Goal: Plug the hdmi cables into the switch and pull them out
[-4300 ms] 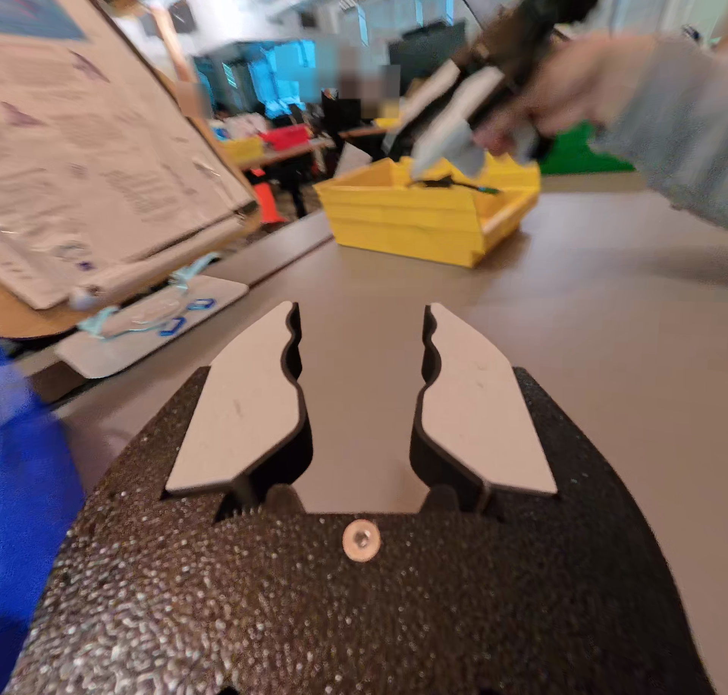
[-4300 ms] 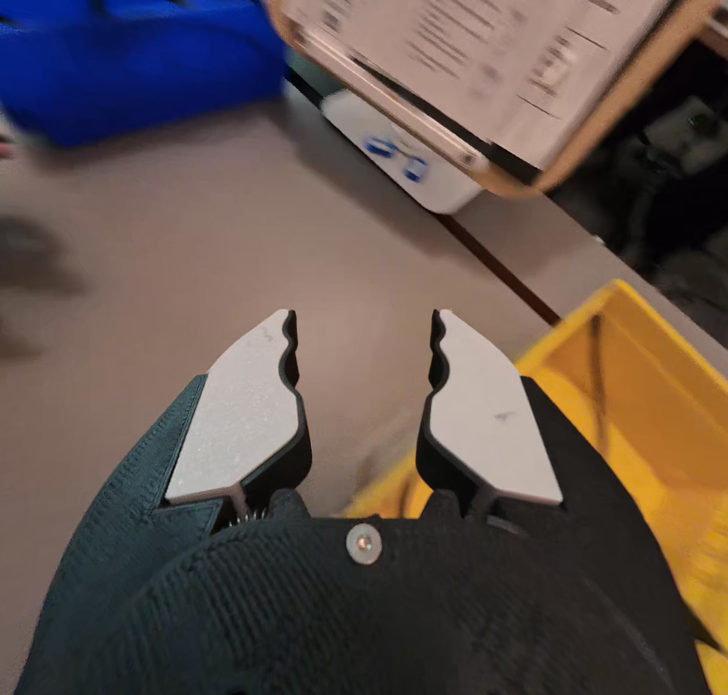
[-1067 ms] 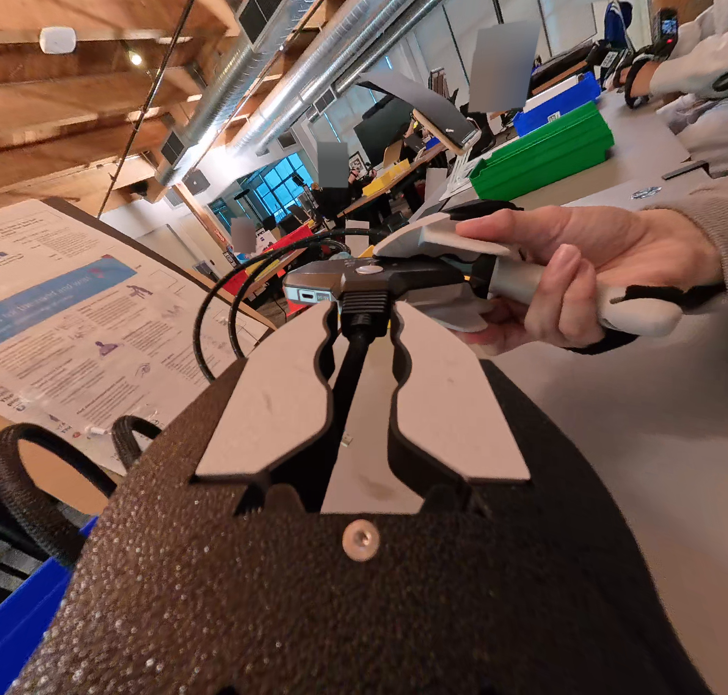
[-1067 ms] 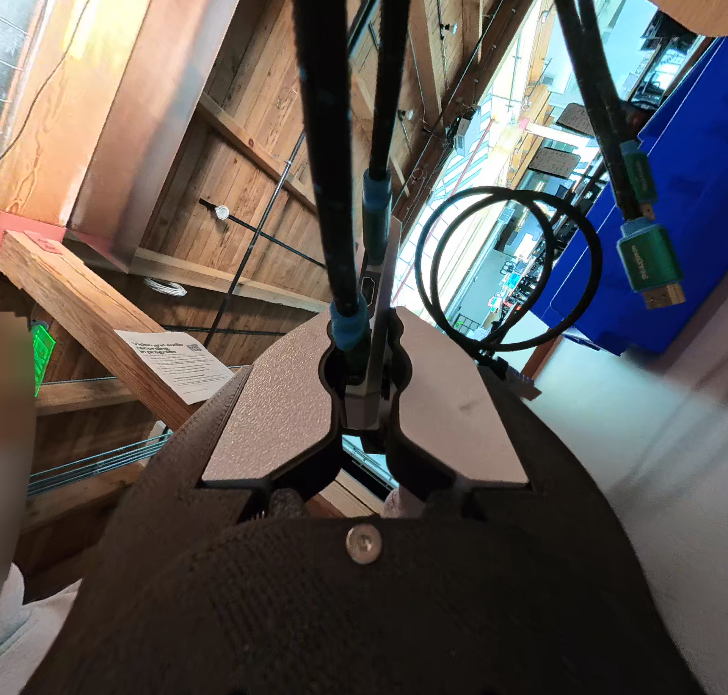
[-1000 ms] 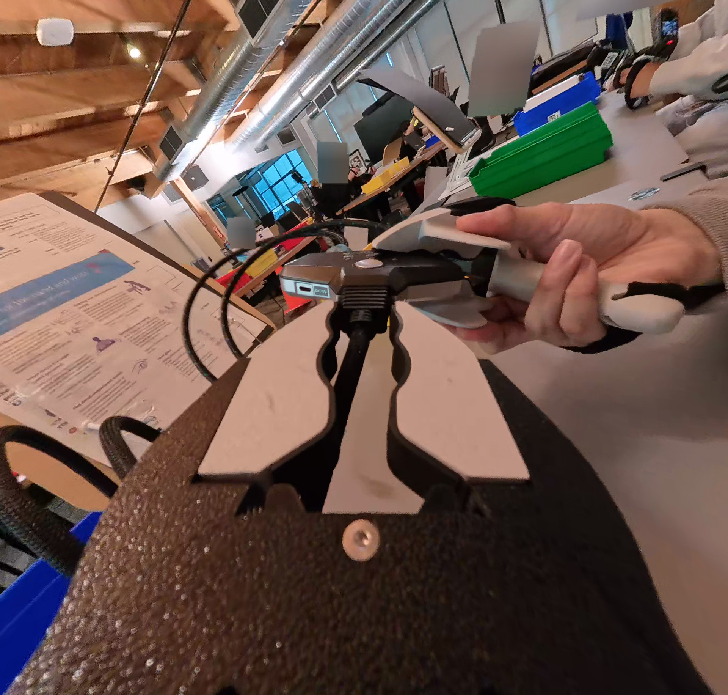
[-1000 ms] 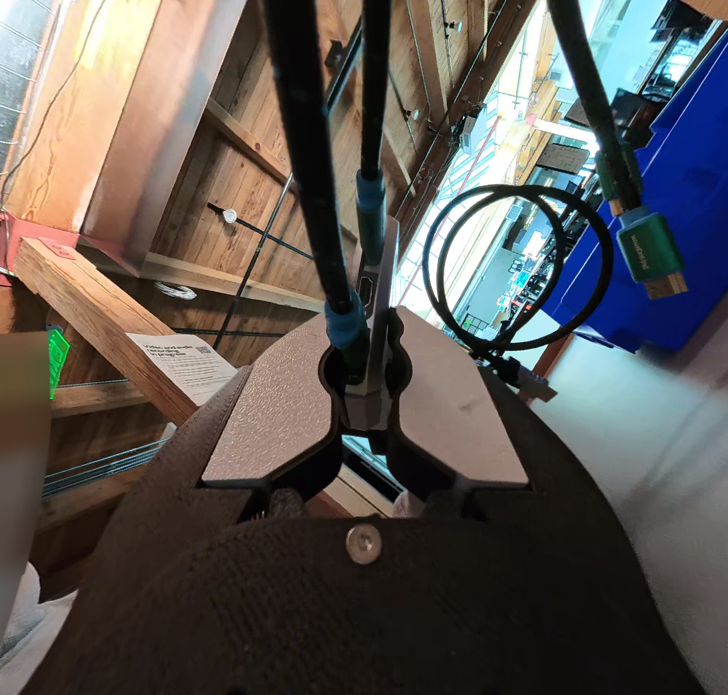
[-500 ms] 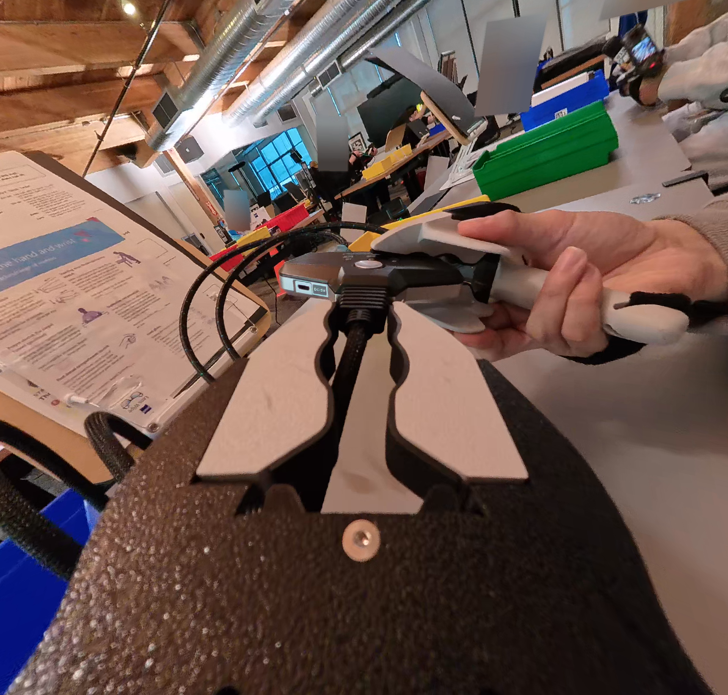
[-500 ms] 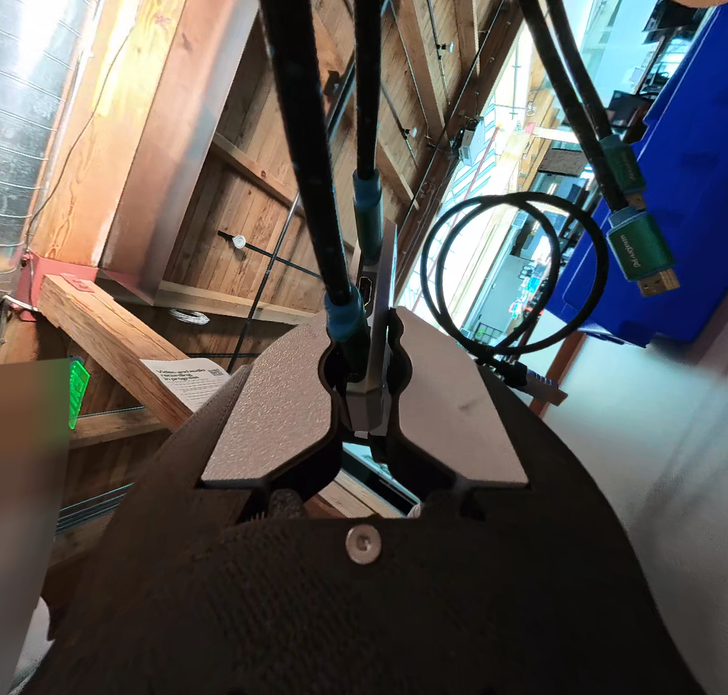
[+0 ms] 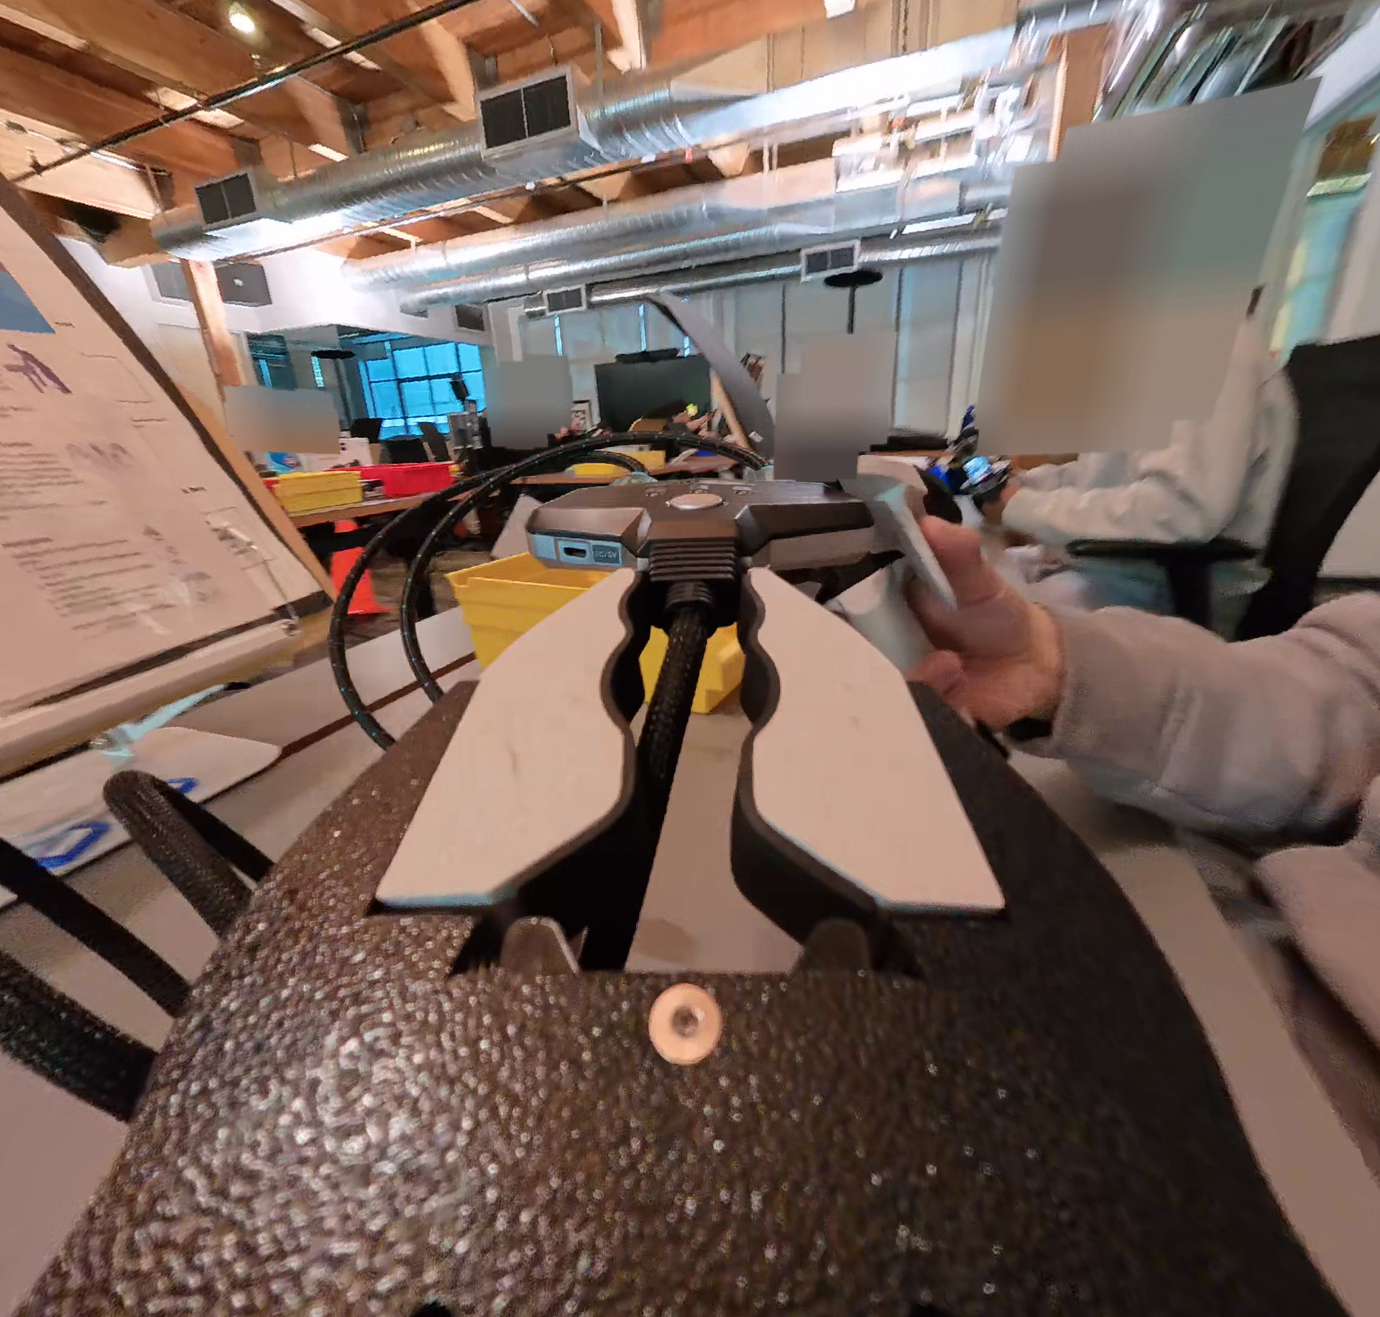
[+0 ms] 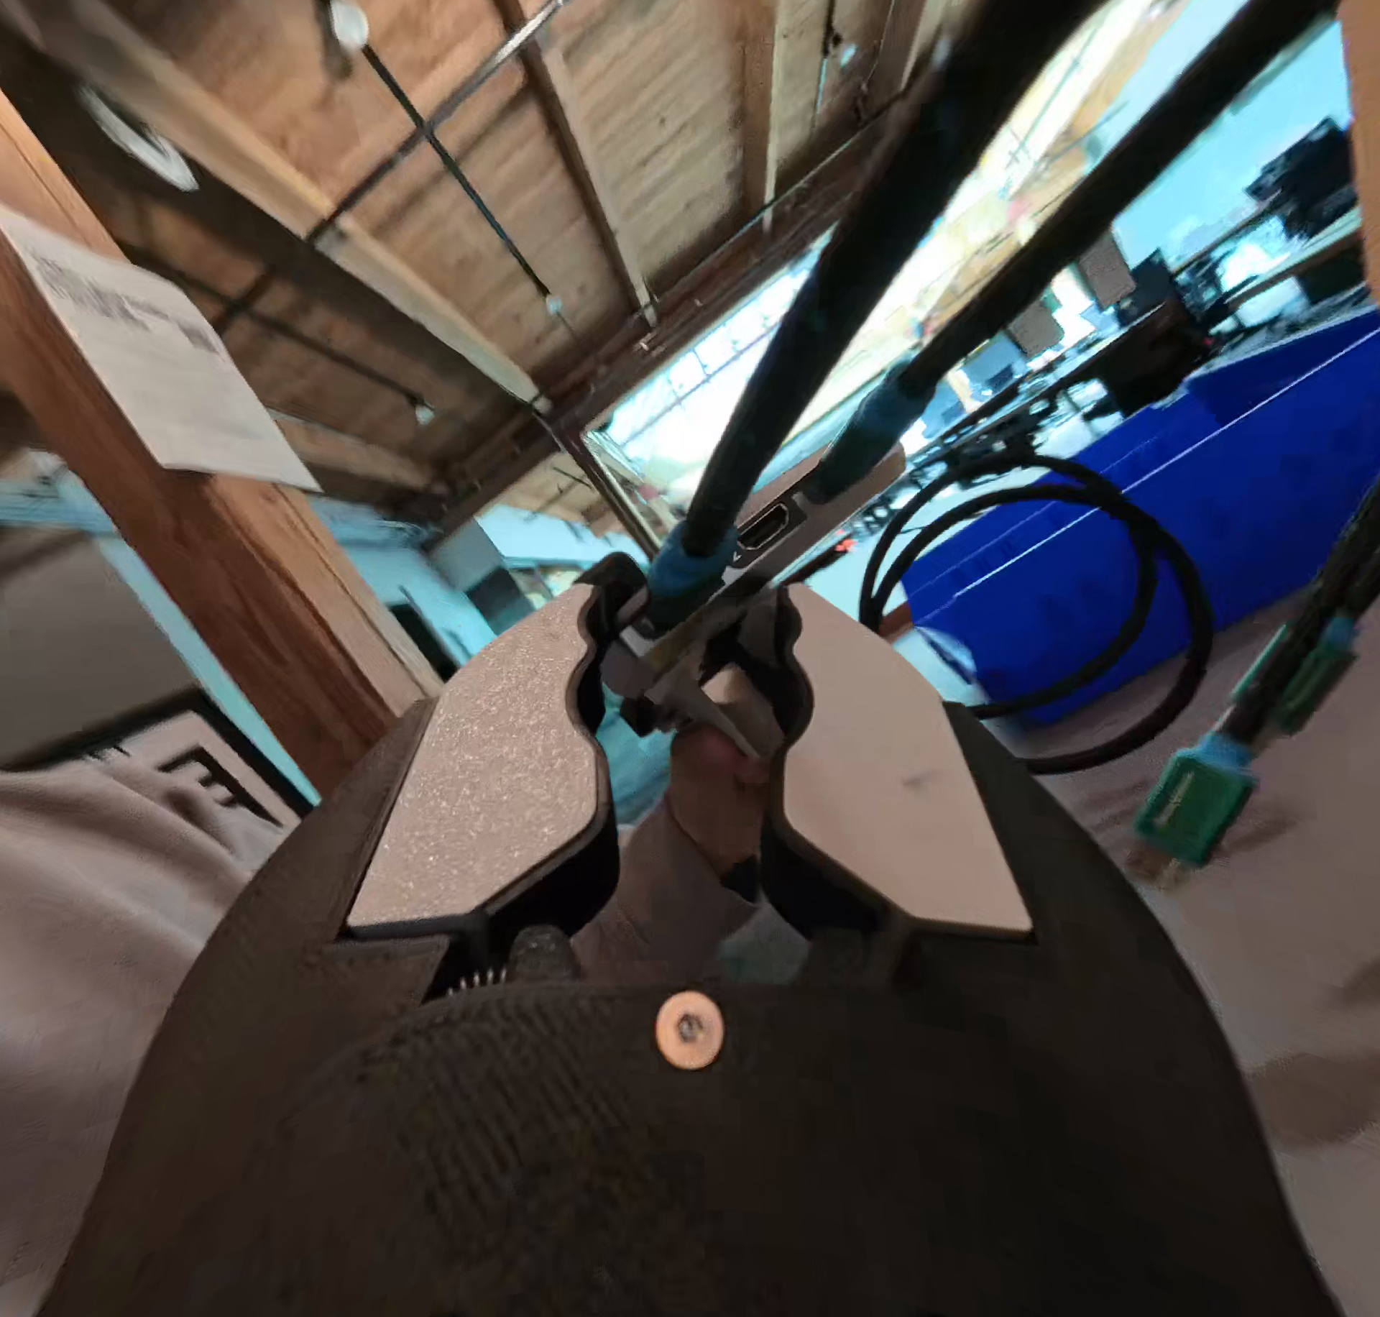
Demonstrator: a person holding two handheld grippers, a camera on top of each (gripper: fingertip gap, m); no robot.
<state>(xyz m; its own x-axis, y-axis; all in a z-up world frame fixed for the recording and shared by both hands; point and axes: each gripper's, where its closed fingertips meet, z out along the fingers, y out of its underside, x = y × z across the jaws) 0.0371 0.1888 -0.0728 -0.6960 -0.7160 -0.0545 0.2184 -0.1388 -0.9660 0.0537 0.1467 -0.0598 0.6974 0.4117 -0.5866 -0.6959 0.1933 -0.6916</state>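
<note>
1. The dark grey flat metal HDMI switch box [image 9: 698, 515] is up in the air above the grey desk [image 9: 1120, 982], lying pretty level in the left wrist view. It has a round silver button on top and a small port on its left end.
2. A thick black braided cable [image 9: 672, 684] comes out of the ribbed collar on its near side and runs back between the left tongs [image 9: 691, 594], which are closed around it just behind the collar.
3. The right tongs [image 10: 691, 631] are clamped on one end of the switch. On its far edge two black cables with blue plugs [image 10: 683, 571] are seated, with one open port between them.
4. A loose green-shelled HDMI plug [image 10: 1191, 810] dangles to the right, near the desk, well apart from the switch.
5. Room-wise: a tilted board with printed sheets [image 9: 112, 534] crowds the left, a yellow plastic bin [image 9: 523, 609] sits behind, and a blue bin [image 10: 1120, 557] stands beyond the coiled cable loop [image 10: 1030, 609].
</note>
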